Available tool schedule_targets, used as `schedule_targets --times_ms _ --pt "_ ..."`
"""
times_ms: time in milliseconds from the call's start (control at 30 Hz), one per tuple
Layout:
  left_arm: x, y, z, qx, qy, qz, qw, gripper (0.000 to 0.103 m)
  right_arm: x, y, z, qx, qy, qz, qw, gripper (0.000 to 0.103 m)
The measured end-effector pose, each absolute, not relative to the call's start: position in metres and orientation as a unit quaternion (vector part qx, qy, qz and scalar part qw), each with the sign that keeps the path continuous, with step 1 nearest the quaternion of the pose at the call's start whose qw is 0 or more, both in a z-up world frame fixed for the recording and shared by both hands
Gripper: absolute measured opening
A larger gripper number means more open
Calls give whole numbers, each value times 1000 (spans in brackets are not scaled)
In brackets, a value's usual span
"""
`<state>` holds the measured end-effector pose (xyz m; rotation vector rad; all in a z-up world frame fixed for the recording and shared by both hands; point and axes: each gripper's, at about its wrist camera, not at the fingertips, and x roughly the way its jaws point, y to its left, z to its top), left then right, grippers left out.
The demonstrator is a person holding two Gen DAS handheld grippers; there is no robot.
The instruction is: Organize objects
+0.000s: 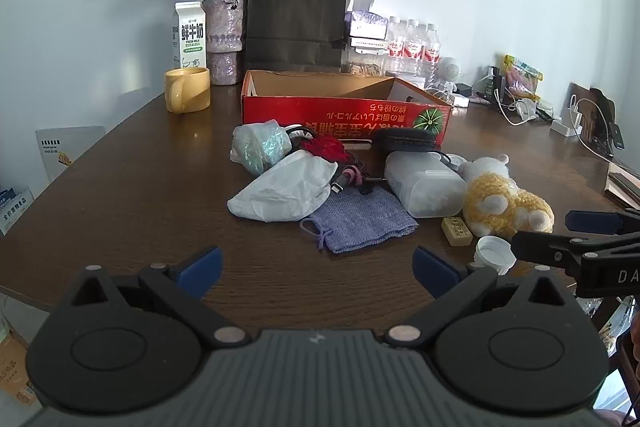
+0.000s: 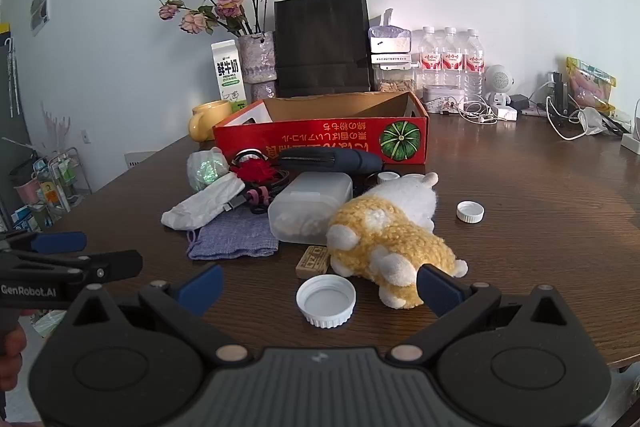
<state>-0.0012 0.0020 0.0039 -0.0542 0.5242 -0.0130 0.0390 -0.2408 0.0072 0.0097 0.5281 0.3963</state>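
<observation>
The left gripper has its blue-tipped jaws spread wide apart and holds nothing; only the bare dark brown wooden bench lies between them. The right gripper is also fully spread and empty. Between its jaws, close to the tips, a white ribbed plastic cap lies on the bench with its hollow side up. The right fingertip is just beside the back of a yellow and white plush toy animal, which lies on its side; I cannot tell if they touch.

Ahead of the left gripper lie a blue-grey woven drawstring pouch and a crumpled white plastic bag. Beyond the plush toy lies a frosted translucent plastic container, and a small tan printed block lies near the cap. Further ahead of both grippers stands the open red cardboard box with a green pumpkin picture, which looks empty. A second white cap lies apart, ahead and to the right of the right gripper.
</observation>
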Motion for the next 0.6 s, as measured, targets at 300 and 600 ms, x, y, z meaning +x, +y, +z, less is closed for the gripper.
schedule_targets --times_ms 300,600 --pt "-2 2 5 -26 258 -6 966 103 39 -241 8 5 259 194 946 103" --pt "-2 2 4 -27 257 -6 966 103 38 -240 8 5 259 195 946 103"
